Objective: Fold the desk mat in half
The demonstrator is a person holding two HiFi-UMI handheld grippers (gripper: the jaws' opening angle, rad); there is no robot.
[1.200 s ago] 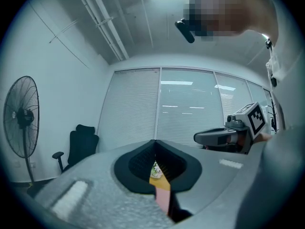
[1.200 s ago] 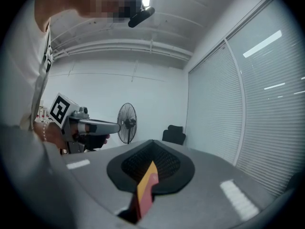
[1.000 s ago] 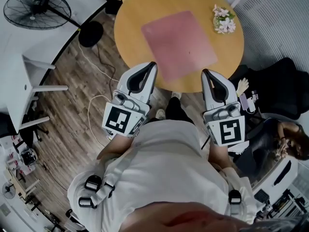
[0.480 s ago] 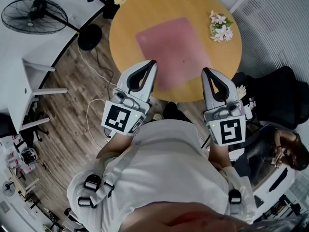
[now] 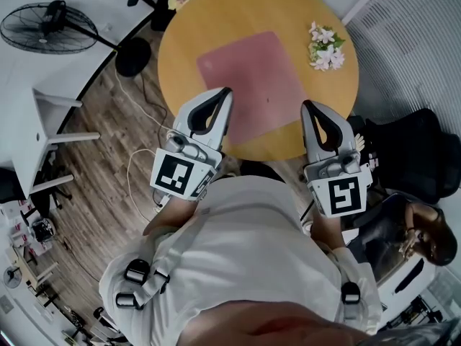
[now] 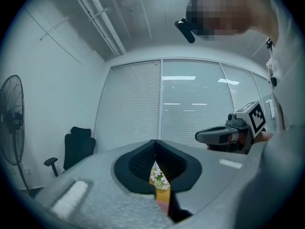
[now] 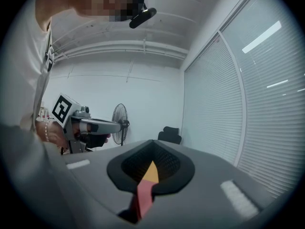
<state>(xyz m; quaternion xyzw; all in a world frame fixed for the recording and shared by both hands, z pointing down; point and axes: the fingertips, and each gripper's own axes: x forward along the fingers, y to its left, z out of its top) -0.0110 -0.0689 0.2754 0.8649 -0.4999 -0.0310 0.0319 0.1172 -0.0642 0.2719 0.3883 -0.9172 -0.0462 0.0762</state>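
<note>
The left gripper (image 5: 226,94) has its jaws together, tips meeting, with nothing between them; the right gripper (image 5: 307,108) is the same, closed and empty; both point level, out over the near rim of the round table (image 5: 216,13).

The mat (image 5: 256,81) lies flat and unfolded on the table, pink, set askew; its long axis runs away from the person, leaning from near-right to far-left; its near short edge lies close to the table's near rim. The grippers flank that near end, left at the near-left corner, right at the near-right corner; whether either touches the mat is hard to tell.

Flowers (image 5: 324,45) sit at far right, apart from the mat.
</note>
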